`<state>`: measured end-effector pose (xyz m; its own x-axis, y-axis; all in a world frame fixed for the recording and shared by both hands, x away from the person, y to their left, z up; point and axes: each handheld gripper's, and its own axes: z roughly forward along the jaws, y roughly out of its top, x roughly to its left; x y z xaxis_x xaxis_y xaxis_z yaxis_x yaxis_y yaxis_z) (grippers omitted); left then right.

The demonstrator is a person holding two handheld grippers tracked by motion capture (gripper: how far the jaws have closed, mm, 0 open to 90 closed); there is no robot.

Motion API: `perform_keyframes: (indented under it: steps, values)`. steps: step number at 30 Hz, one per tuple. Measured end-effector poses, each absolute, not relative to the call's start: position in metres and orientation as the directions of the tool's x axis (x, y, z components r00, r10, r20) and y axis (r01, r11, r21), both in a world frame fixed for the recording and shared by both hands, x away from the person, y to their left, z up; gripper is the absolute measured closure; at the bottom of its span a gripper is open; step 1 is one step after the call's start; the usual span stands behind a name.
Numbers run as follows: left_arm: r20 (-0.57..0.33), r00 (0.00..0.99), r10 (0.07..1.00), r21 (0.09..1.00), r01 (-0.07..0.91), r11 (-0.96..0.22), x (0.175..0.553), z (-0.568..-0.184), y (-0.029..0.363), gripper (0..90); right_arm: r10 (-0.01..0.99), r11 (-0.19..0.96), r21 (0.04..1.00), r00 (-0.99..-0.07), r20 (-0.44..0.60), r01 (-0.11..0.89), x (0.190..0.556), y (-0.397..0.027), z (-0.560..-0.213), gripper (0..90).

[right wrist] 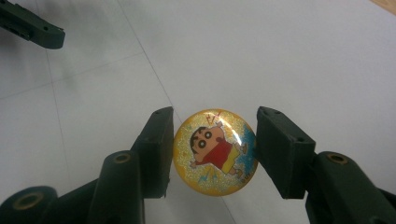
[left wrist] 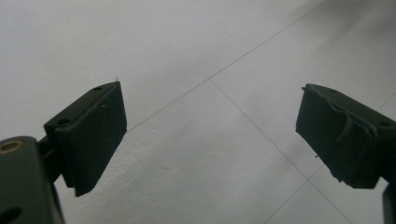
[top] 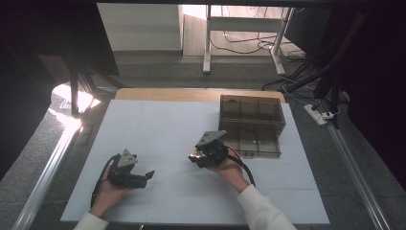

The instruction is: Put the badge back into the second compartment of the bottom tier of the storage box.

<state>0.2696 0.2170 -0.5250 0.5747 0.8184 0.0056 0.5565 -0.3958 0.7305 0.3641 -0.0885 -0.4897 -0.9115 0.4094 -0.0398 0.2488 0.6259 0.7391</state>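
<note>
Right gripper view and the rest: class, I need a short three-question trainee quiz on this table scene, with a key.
1. What does the right tool grip?
2. True or false: the left tool holds something.
3. The smoky clear plastic compartment box lies: A) beside the left tool, B) beyond the right tool, C) on the floor.

Key:
1. A round glittery yellow cartoon badge, clamped between its pads.
2. False; its jaws stand open over the white table.
3. B.
</note>
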Motion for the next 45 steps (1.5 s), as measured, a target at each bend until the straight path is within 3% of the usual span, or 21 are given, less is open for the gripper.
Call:
perform_keyframes:
  steps: [45]
  values:
    - [-0.006, 0.575, 0.818, 0.734, 0.559, -0.386, 0.270, -0.525, 0.218, 9.0, 0.494, 0.579, 0.767, -0.867, -0.062, 0.275, 0.367, -0.138, -0.471, 47.8]
